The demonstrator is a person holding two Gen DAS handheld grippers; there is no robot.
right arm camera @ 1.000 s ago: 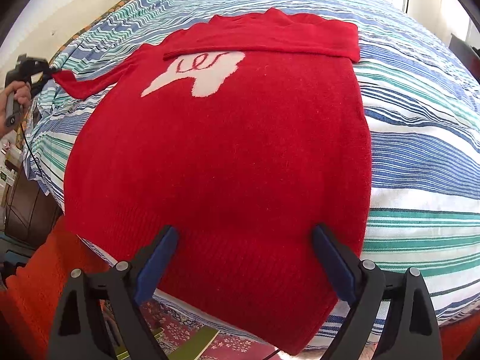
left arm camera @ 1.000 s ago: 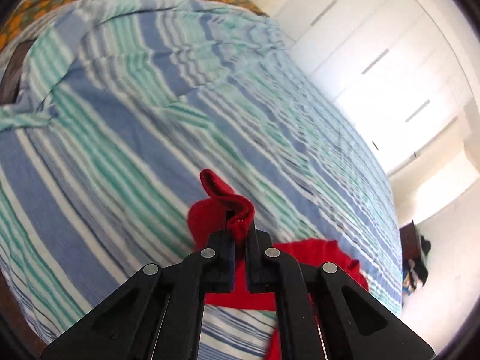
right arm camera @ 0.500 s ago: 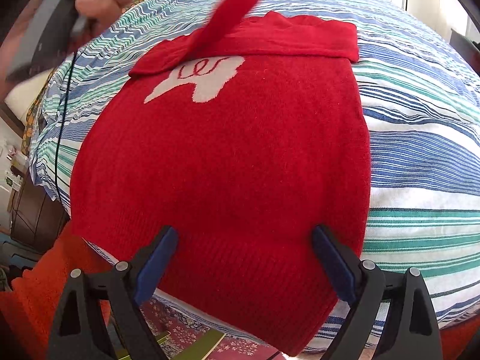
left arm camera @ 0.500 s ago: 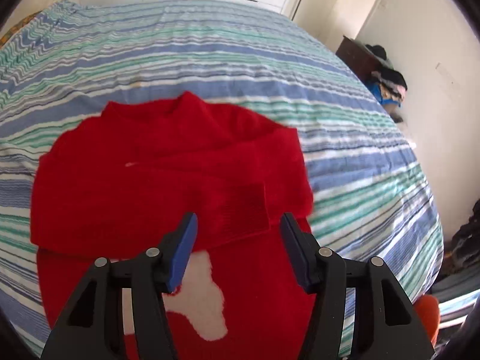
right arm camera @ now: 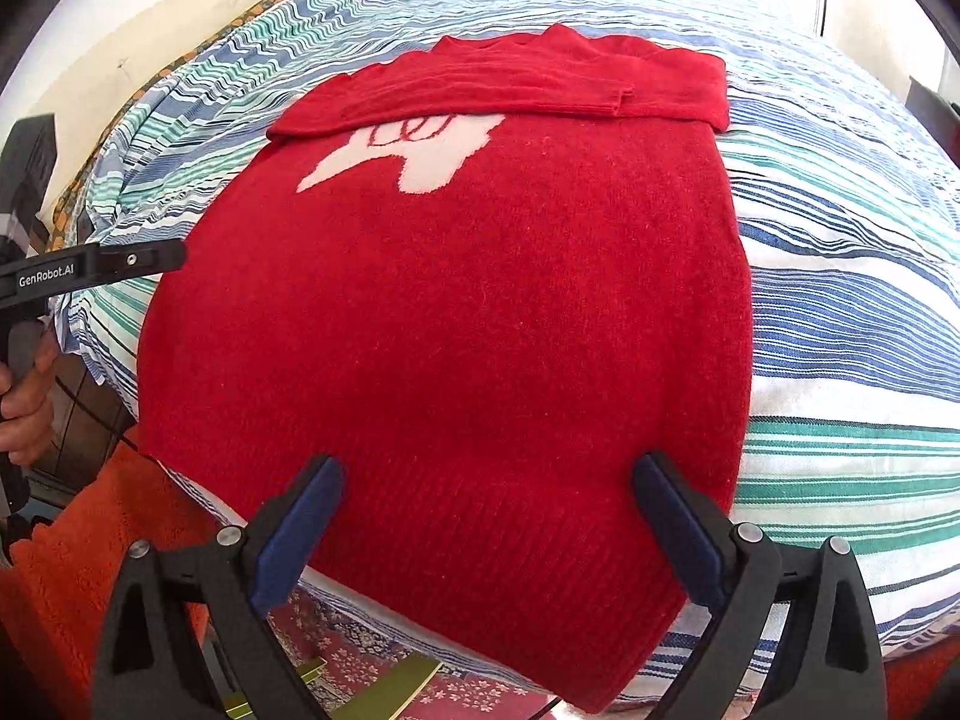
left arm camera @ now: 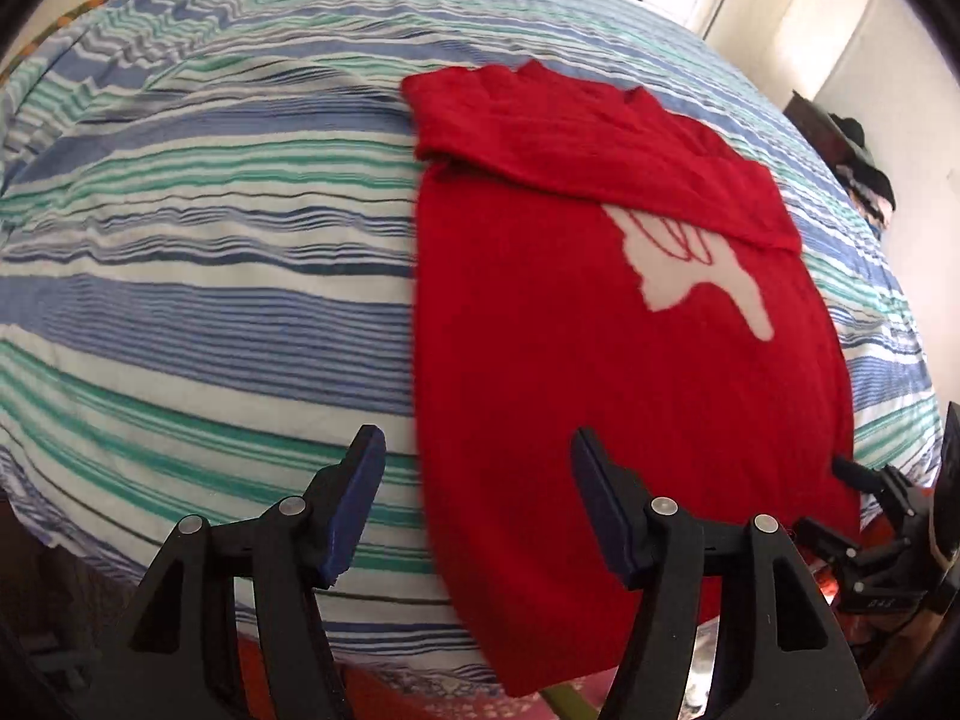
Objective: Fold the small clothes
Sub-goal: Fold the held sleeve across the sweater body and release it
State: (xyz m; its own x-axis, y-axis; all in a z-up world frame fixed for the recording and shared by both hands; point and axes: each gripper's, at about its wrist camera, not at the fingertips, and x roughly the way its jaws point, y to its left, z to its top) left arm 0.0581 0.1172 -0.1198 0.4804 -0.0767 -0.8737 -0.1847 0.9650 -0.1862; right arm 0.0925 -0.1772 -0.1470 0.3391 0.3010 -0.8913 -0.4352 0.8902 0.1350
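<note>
Bare striped bedspread (left arm camera: 198, 276) lay to the left of the red sweater (left arm camera: 570, 372) and beyond it — open passage for either gripper. Both sleeves (right arm camera: 510, 90) lay folded across the chest — the one raised ridge.

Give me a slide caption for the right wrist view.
Open right gripper poised at hem of red sweater, sleeves folded, on striped bed.

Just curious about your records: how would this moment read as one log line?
red sweater: flat on striped bed, sleeves folded across chest | left gripper: open, empty | right gripper: open, near hem
</note>
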